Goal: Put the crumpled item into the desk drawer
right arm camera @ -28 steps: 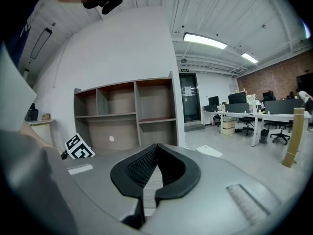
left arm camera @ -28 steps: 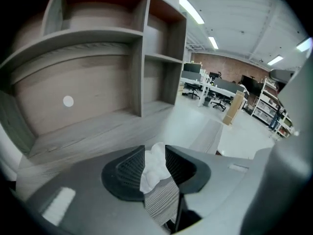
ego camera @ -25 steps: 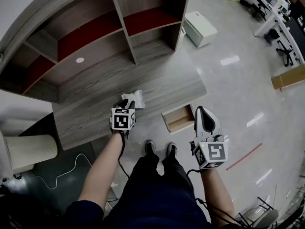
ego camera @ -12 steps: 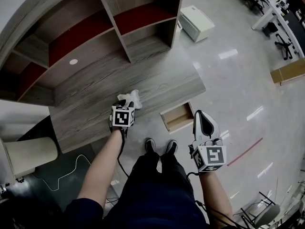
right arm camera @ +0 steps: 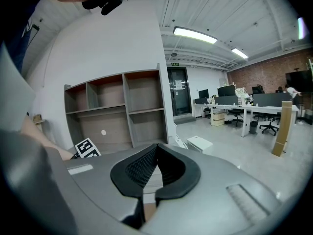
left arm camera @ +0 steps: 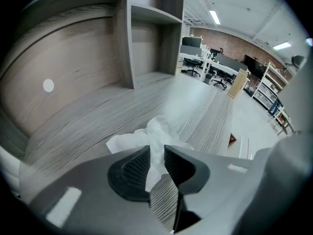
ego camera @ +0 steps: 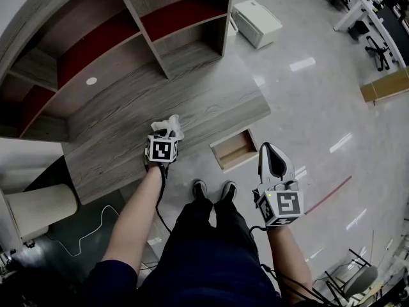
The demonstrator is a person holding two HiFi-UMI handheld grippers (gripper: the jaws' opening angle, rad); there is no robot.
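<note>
Between the jaws of the left gripper [left arm camera: 156, 150], which are closing, sits the crumpled white tissue [left arm camera: 159, 131]. The ribbed pads pinch its lower part while the rest bulges out past the tips, over the near part of the wood-grain desk [ego camera: 121, 130]. Well to the right, above the glossy floor [ego camera: 319, 107], the right gripper [right arm camera: 155, 148] has its jaws pressed together on nothing. Between the two grippers, the open drawer [ego camera: 235, 149] juts out from the desk's near edge. At the far side stands a shelf unit [ego camera: 160, 37].
</note>
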